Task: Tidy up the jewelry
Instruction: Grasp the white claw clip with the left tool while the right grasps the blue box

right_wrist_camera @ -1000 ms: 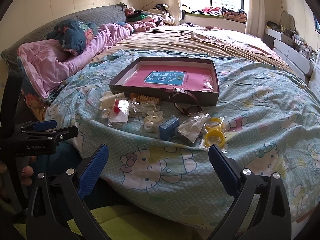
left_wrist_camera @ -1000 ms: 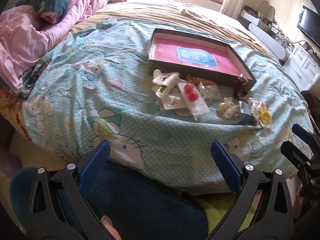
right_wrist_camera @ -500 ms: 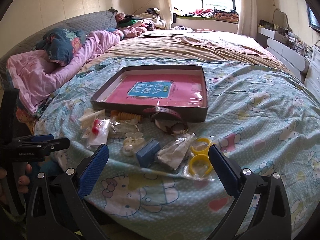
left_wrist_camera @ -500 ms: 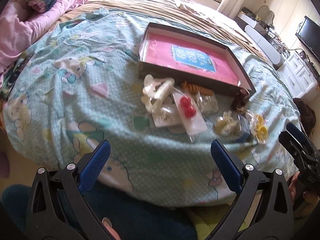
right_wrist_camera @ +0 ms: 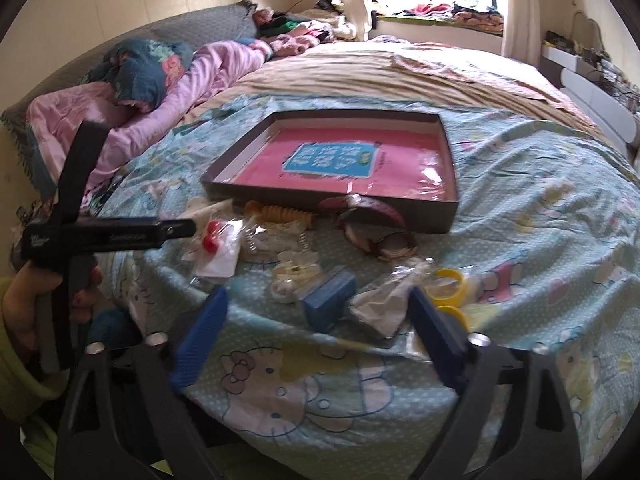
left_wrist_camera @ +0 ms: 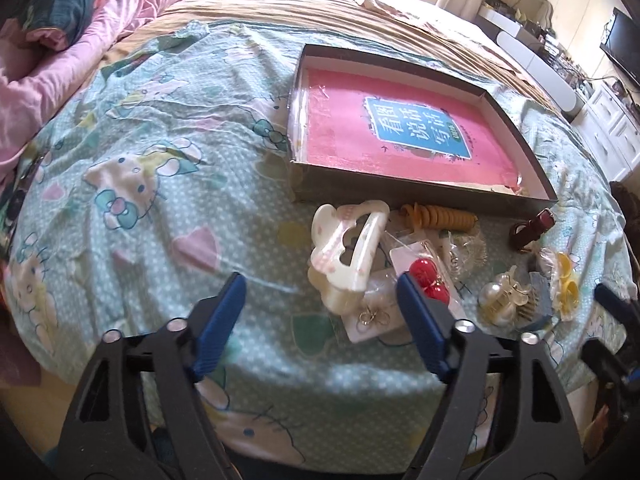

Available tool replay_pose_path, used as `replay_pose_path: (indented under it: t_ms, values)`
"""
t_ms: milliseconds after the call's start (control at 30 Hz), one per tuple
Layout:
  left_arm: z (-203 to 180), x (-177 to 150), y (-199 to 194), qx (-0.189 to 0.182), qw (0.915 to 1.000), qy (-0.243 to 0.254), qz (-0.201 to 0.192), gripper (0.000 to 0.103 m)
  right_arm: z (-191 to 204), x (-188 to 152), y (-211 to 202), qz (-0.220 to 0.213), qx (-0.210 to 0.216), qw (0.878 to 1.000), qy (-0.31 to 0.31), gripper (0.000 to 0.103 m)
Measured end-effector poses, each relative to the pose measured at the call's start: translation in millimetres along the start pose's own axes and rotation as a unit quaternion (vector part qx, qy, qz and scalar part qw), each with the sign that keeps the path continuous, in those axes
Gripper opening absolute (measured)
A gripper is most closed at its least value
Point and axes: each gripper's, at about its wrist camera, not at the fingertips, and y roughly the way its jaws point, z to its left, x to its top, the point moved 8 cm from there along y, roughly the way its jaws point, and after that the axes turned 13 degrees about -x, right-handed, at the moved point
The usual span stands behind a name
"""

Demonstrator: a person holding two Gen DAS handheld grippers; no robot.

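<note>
A shallow dark box (left_wrist_camera: 532, 168) (right_wrist_camera: 450, 184) with a pink book in its bottom lies on the bed. In front of it lie a white hair claw (left_wrist_camera: 348, 248), an orange spiral tie (left_wrist_camera: 440, 218) (right_wrist_camera: 276, 213), bagged red bead earrings (left_wrist_camera: 426, 280) (right_wrist_camera: 210, 238), a pearl clip (left_wrist_camera: 500, 300), a blue box (right_wrist_camera: 330, 298), yellow rings (left_wrist_camera: 564, 284) (right_wrist_camera: 448, 286) and a maroon watch (right_wrist_camera: 372, 224). My left gripper (left_wrist_camera: 320, 300) is open just short of the claw and earrings. My right gripper (right_wrist_camera: 316, 312) is open just short of the blue box.
The items lie on a teal Hello Kitty sheet (left_wrist_camera: 160, 168) near the bed's front edge. Pink and dark bedding (right_wrist_camera: 132, 92) is piled at the far left. White cabinets (left_wrist_camera: 612, 132) stand to the right of the bed.
Both grippers have moved forward and lower toward the pile of jewelry. The items now fill more of each view. Both stay open.
</note>
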Motion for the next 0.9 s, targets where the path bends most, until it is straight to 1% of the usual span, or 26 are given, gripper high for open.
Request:
replay_pose_path:
  t_ms: [33,67,133,267,333,467,600,633,733,767,800,833,867,900]
  values:
    - [1.2,0.2,2.4,-0.001,1.0000,-0.002,0.003,0.060,2.5,-2.2,4.7,0.010,0.007,1.000,0.003,0.069]
    - [1.7,0.7,4.3,-0.002,1.0000,-0.002,0.004,0.056,4.2,-4.8,7.8,0.017,0.010,1.000,0.005,0.066]
    - [1.8,0.6,7.6,-0.002,1.0000,0.001,0.006,0.054,8.6,-7.4,16.1,0.030,0.012,0.999,0.003,0.054]
    - [2.2,-0.5,13.7,-0.007,0.9999,0.003,0.011,0.050,10.4,-10.9,29.2,0.042,0.002,0.999,-0.002,0.049]
    - [3.0,0.0,16.1,-0.007,0.9999,0.003,0.012,0.050,9.7,-11.7,35.1,0.049,-0.001,0.999,-0.002,0.043]
    - [4.3,2.4,18.7,-0.013,0.9999,0.002,0.011,0.050,11.7,-10.9,44.7,0.051,-0.014,0.999,-0.007,0.040]
    - [4.8,5.8,21.1,-0.019,0.9998,0.001,0.010,0.050,11.4,-10.3,52.6,0.053,-0.027,0.998,-0.005,0.040]
    - [5.1,6.2,21.9,-0.020,0.9997,0.001,0.010,0.050,10.7,-9.9,53.9,0.055,-0.027,0.998,-0.004,0.042]
    - [4.9,6.9,24.1,-0.024,0.9997,0.004,0.011,0.049,12.8,-8.0,58.5,0.055,-0.033,0.998,-0.003,0.043]
    - [4.4,7.1,24.7,-0.027,0.9996,0.005,0.011,0.045,13.4,-7.8,59.8,0.054,-0.035,0.998,-0.006,0.043]
    - [3.5,7.4,25.2,-0.030,0.9995,0.005,0.011,0.039,13.4,-7.2,60.8,0.052,-0.036,0.998,-0.008,0.043]
    - [2.5,7.6,25.5,-0.034,0.9993,0.006,0.011,0.036,13.0,-6.8,61.0,0.048,-0.035,0.998,-0.007,0.040]
    - [1.1,7.8,25.8,-0.037,0.9992,0.009,0.010,0.031,10.5,-6.7,60.5,0.043,-0.035,0.998,-0.004,0.036]
    - [0.2,7.8,25.8,-0.034,0.9993,0.014,0.009,0.031,9.3,-6.3,59.7,0.040,-0.031,0.999,-0.001,0.034]
